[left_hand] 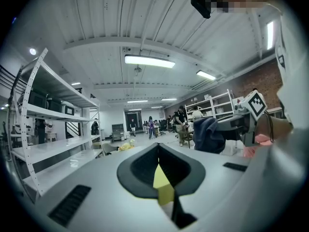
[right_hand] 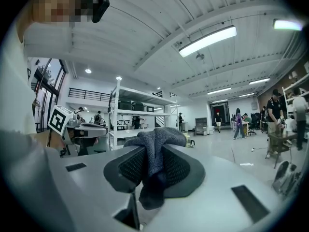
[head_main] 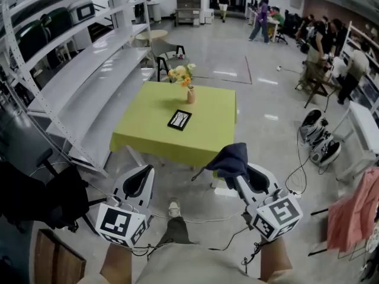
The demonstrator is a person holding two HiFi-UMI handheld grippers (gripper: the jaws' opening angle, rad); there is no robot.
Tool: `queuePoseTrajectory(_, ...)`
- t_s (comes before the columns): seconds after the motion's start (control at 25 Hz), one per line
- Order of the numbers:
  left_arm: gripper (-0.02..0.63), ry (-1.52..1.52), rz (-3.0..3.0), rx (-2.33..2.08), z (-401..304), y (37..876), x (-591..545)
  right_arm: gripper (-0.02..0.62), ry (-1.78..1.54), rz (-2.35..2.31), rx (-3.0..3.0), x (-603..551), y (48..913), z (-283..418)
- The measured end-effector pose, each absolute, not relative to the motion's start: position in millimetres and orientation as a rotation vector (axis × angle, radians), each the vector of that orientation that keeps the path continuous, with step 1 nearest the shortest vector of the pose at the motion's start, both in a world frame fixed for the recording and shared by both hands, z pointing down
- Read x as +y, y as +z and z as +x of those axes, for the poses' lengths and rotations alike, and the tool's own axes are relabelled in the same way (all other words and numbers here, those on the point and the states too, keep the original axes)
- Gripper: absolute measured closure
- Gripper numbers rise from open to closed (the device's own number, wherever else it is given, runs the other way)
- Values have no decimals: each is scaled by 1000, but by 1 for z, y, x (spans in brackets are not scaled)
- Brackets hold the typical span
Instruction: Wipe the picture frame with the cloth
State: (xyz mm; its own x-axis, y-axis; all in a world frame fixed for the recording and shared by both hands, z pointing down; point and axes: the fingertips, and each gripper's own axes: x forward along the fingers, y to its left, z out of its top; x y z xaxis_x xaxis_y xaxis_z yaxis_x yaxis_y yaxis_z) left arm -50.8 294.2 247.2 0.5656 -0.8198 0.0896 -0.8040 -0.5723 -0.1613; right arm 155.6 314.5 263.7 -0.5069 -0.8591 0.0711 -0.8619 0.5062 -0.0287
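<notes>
While the left gripper [head_main: 137, 182] hangs with jaws together on nothing, the frame [head_main: 179, 119] lies flat on the table [head_main: 148, 132] well ahead; the right gripper [head_main: 249, 179] clamps the cloth [head_main: 231, 157], so I judge all wiping remains

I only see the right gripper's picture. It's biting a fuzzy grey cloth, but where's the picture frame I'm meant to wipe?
Observer: The picture frame lies flat on a yellow-green table ahead of you, not touching the cloth.
Operator: Is anything else on that table?
Observer: Yes, a vase of flowers stands just beyond the frame, apart from it.
Operator: What's my other gripper holding?
Observer: Nothing. The left gripper has its jaws together and empty.
</notes>
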Motion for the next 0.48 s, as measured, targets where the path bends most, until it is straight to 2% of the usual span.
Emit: queuePoseTrajectory(0.48,598,-252,-2753,1390,-57,275,188,503,142,1537,-2613,211,288,144)
